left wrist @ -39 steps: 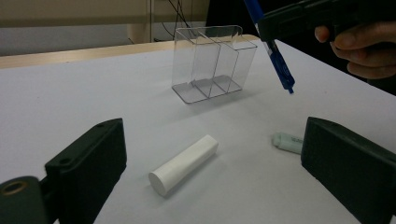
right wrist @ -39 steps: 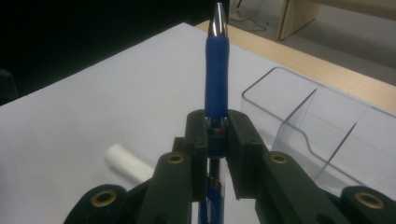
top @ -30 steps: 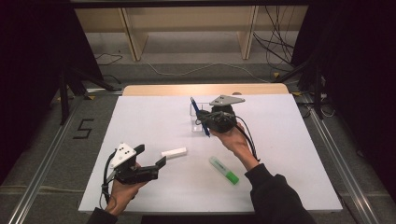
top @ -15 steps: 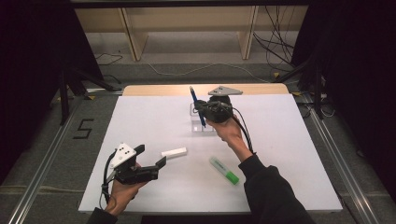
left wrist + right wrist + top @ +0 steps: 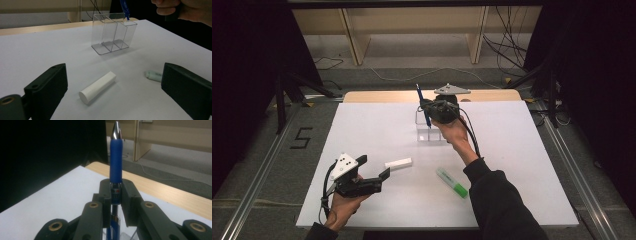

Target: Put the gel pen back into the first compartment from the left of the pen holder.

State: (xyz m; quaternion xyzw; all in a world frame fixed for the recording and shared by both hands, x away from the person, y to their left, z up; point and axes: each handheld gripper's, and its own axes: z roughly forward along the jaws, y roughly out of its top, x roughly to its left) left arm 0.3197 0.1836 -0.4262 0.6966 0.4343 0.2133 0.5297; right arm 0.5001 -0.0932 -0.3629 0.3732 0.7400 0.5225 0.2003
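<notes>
Over the last second the right gripper [image 5: 428, 106] has carried the blue pen [image 5: 422, 102] away from the person toward the far side of the counter [image 5: 362, 130], and it now hangs over the clear organizer [image 5: 430, 131] rather than short of it. The pen has come nearly upright, with its silver tip up and its lower end just above or just inside the top of one of the clear compartments; I cannot tell which compartment. In the right gripper view the two black jaws are pinched on the pen's barrel just below the blue rubber grip [image 5: 116, 160], so the hold looks firm and centred. That puts the work at the drop-in step: the pen looks lined up, and what seems left is to lower it into a slot and let go. The left gripper [image 5: 374, 176] has kept its place near the front left of the counter, jaws spread wide and holding nothing, aimed at the white cylinder [image 5: 98, 86] lying just ahead of it. The green highlighter [image 5: 452, 182] lies untouched on the counter near the right forearm — likely a later item for the organizer.
</notes>
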